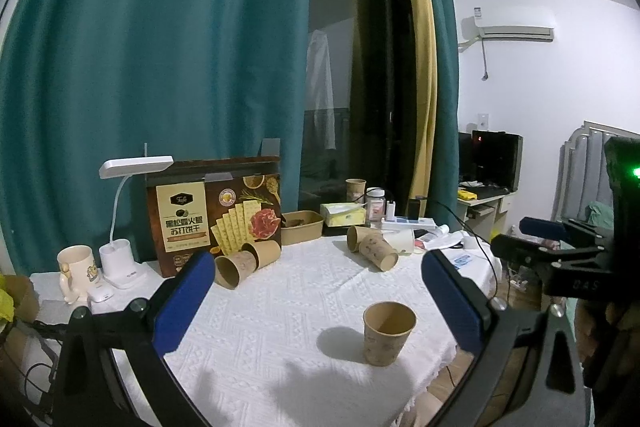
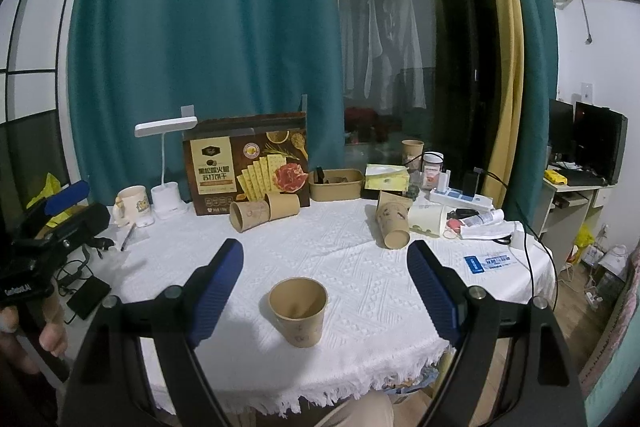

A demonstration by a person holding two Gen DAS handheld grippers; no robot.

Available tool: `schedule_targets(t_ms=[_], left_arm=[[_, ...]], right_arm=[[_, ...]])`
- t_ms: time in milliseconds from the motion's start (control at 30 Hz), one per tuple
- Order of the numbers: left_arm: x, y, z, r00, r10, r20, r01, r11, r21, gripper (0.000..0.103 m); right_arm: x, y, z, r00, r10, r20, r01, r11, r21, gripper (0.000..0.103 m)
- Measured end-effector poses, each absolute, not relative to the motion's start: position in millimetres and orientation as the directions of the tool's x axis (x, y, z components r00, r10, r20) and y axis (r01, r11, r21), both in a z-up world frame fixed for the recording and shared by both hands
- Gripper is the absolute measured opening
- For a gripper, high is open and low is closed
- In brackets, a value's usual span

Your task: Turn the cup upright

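A brown paper cup [image 1: 387, 333] stands upright, mouth up, near the front edge of the white tablecloth [image 1: 280, 307]; it also shows in the right wrist view [image 2: 298, 311]. My left gripper [image 1: 316, 291] is open and empty, with the cup low between its blue pads, nearer the right one. My right gripper [image 2: 326, 281] is open and empty, held back from the cup. Two paper cups [image 2: 250, 214] lie on their sides by the cracker box. Two more cups [image 2: 392, 223] lie tipped at the right.
A cracker box [image 2: 248, 163], desk lamp [image 2: 166, 155], mug [image 2: 130, 205], brown tray [image 2: 336, 183], tissue box [image 2: 386, 175], jar and power strip [image 2: 460, 198] crowd the table's back. A white cup [image 2: 428, 219] lies on its side. Cables hang at both sides.
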State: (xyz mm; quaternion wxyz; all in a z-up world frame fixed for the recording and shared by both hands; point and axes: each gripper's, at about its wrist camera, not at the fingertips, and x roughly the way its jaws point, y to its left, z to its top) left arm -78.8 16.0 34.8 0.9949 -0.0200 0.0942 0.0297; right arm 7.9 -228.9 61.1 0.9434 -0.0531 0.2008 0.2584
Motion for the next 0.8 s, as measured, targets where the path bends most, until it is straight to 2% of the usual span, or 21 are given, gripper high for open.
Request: schedule_targets(t_ms=[800], left_arm=[[-79.8, 19.0, 36.3, 0.98, 0.056, -0.188, -0.064, 0.997, -0.039, 0.103]], right_arm=[[9.7, -228.4, 60.2, 0.785, 0.467, -0.407, -0.51, 0.86, 0.004, 0.082]])
